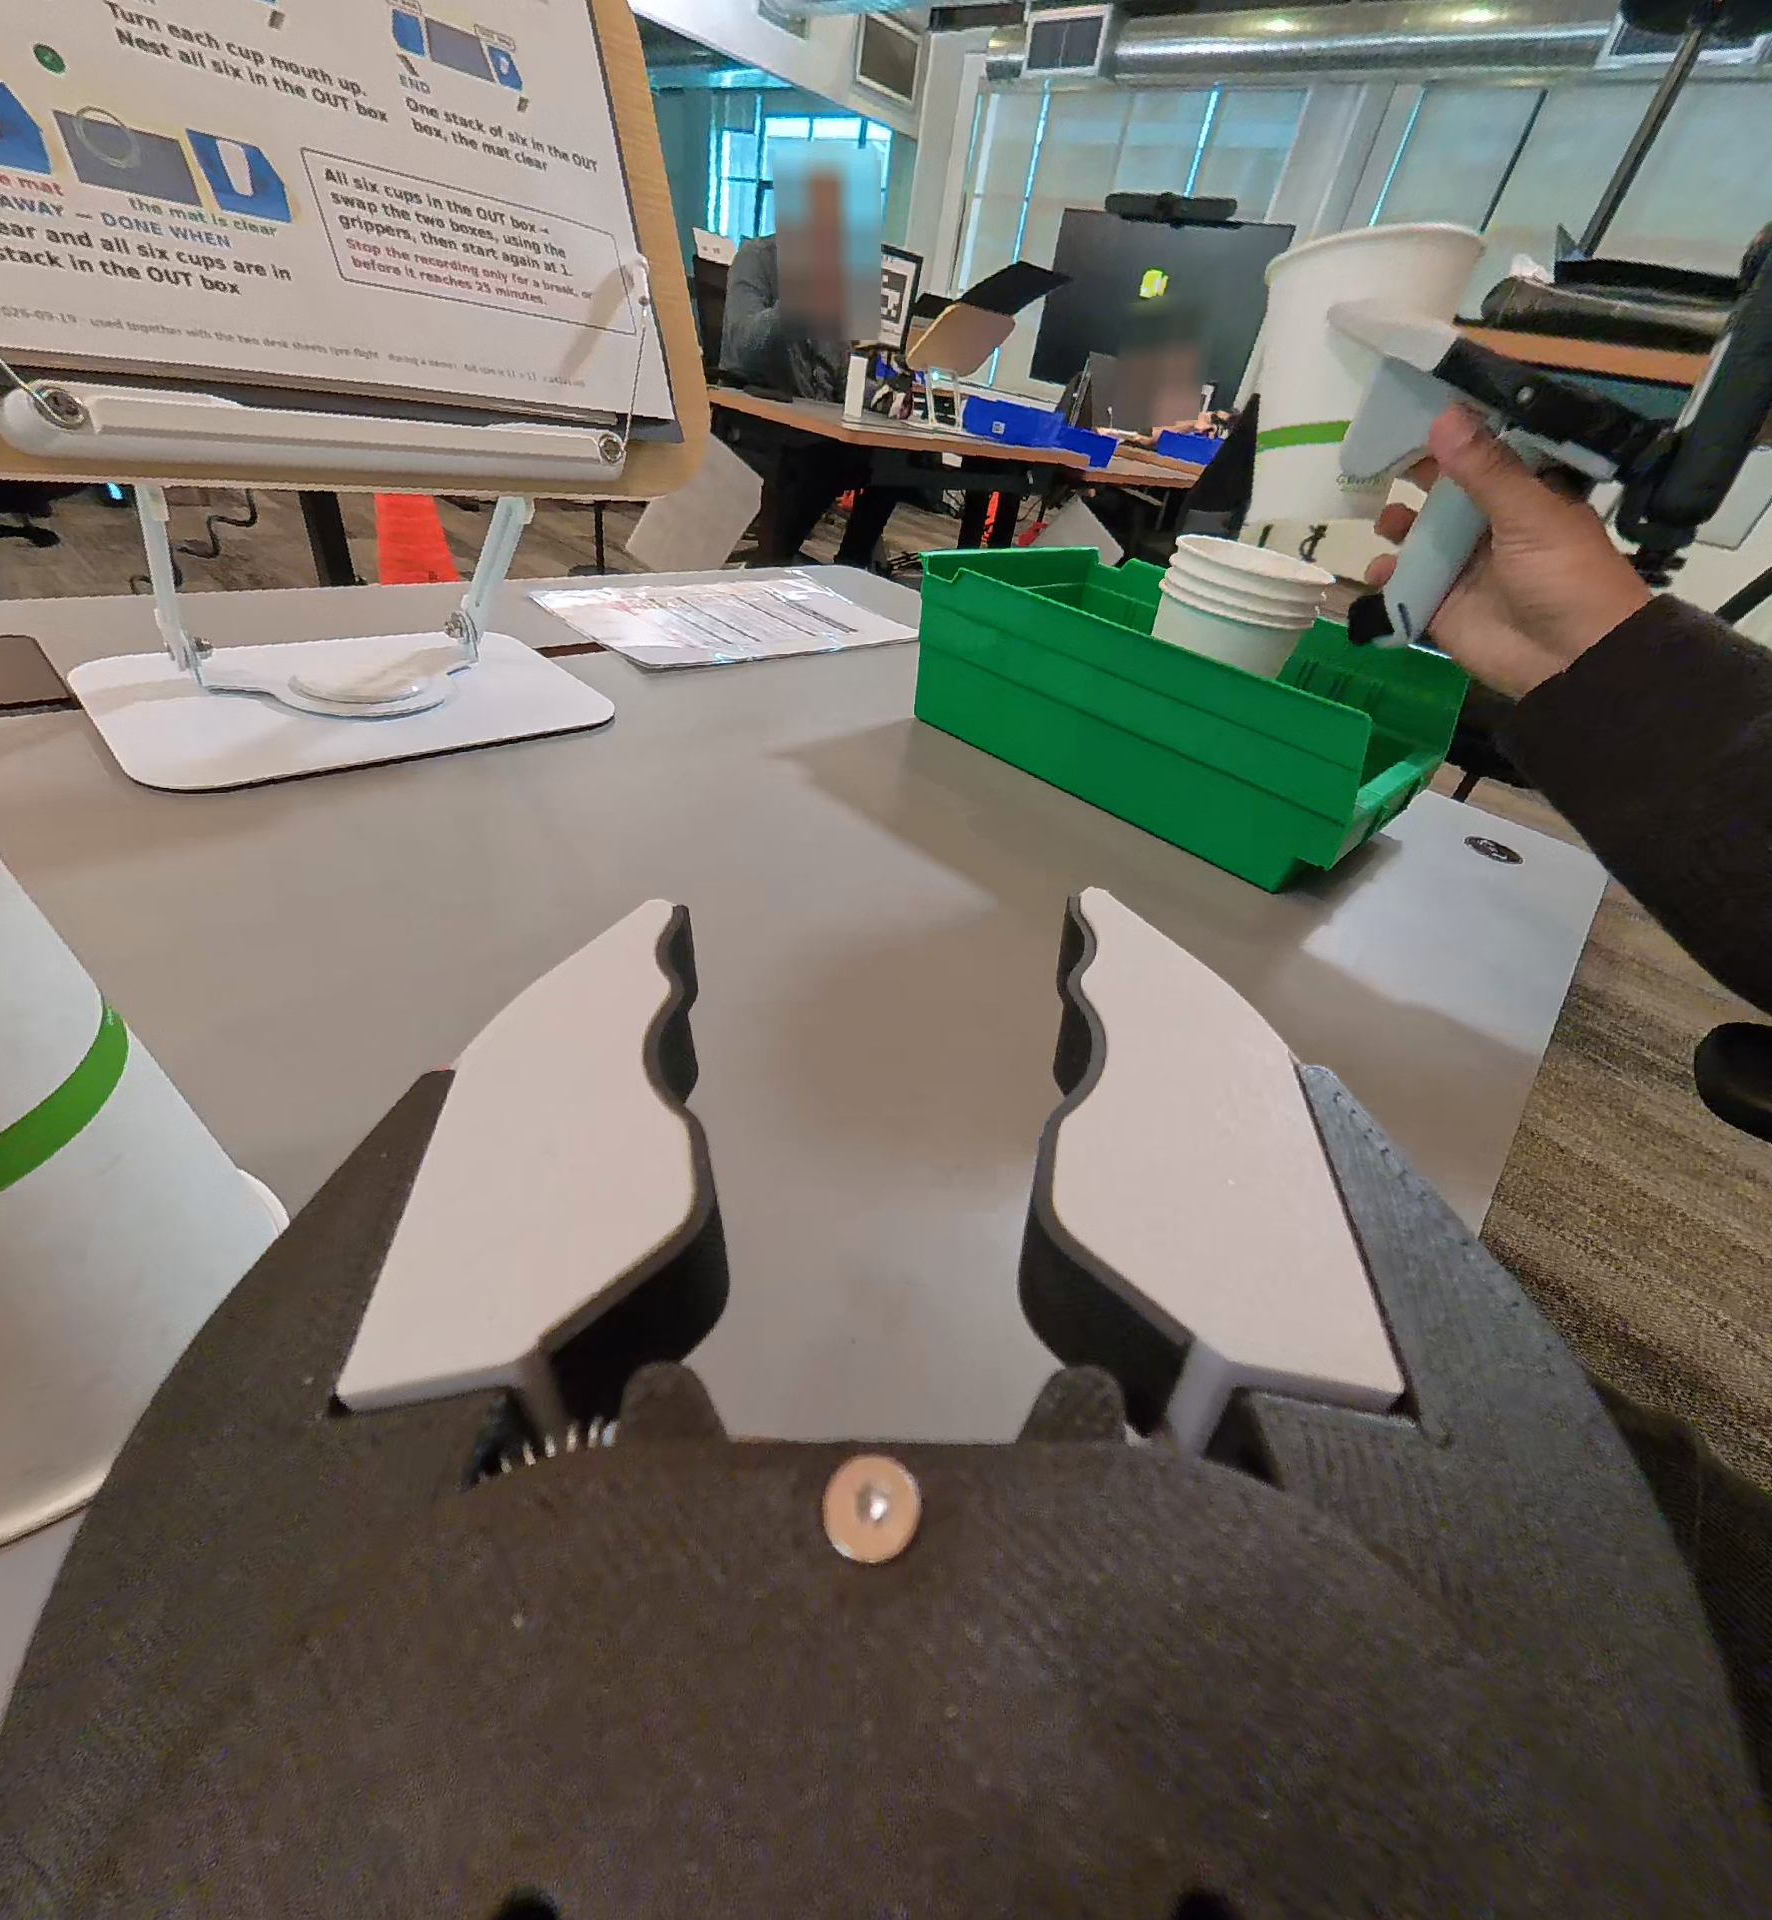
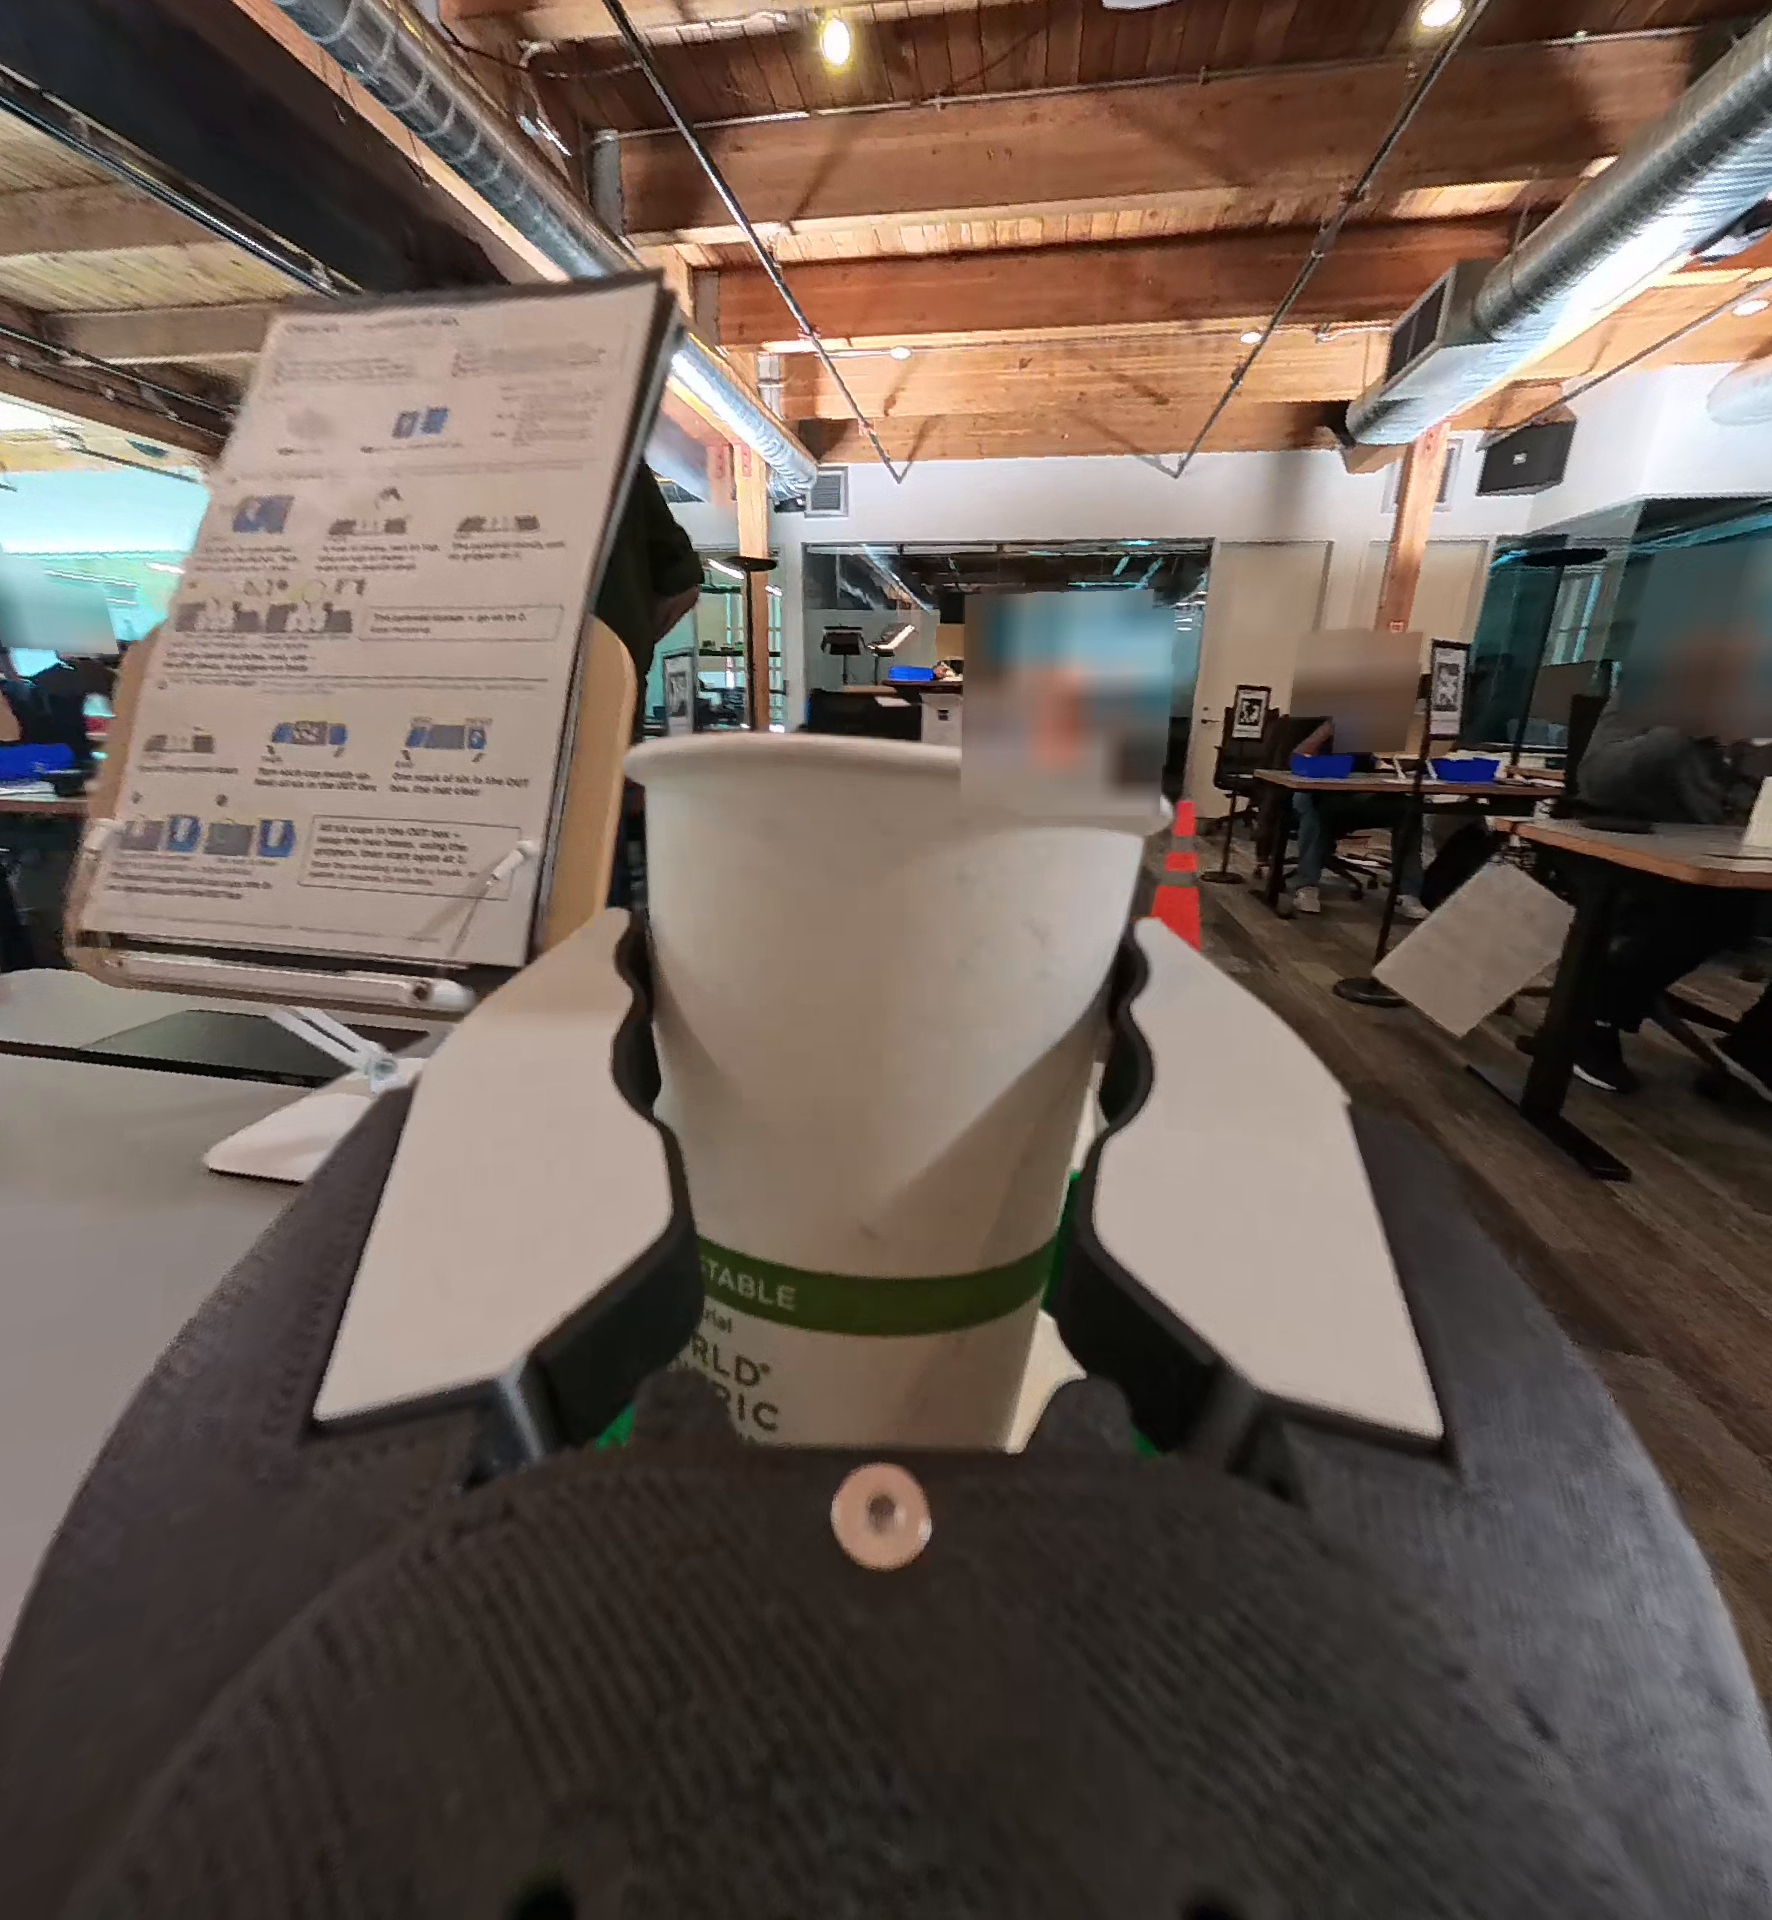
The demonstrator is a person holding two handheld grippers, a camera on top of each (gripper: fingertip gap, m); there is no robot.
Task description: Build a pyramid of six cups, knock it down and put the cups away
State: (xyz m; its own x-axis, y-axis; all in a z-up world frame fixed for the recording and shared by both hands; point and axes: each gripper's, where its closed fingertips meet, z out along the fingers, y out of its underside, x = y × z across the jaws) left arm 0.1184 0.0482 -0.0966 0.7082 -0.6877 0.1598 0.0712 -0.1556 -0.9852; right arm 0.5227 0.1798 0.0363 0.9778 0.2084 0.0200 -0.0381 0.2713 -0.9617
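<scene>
Far left of the left wrist view: inverted white paper cup with green band [image 1: 20,1174] on the grey counter [image 1: 549,862]. Centre: left hand-held gripper [image 1: 877,935], fingers spread, empty. Right: green plastic bin [image 1: 1121,707] holding nested white cups [image 1: 1240,603]. Right hand-held gripper [image 2: 882,977] pinches an upright white green-banded paper cup [image 2: 882,997], raised above the bin.

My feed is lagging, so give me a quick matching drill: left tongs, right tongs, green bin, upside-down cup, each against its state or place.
1 left tongs
2 right tongs
3 green bin
4 upside-down cup

A holds a stack of nested cups
B shut on a paper cup, mouth up
C open, over bare table
D stands on the table left of the left tongs

Pairs: 1-C, 2-B, 3-A, 4-D
</scene>
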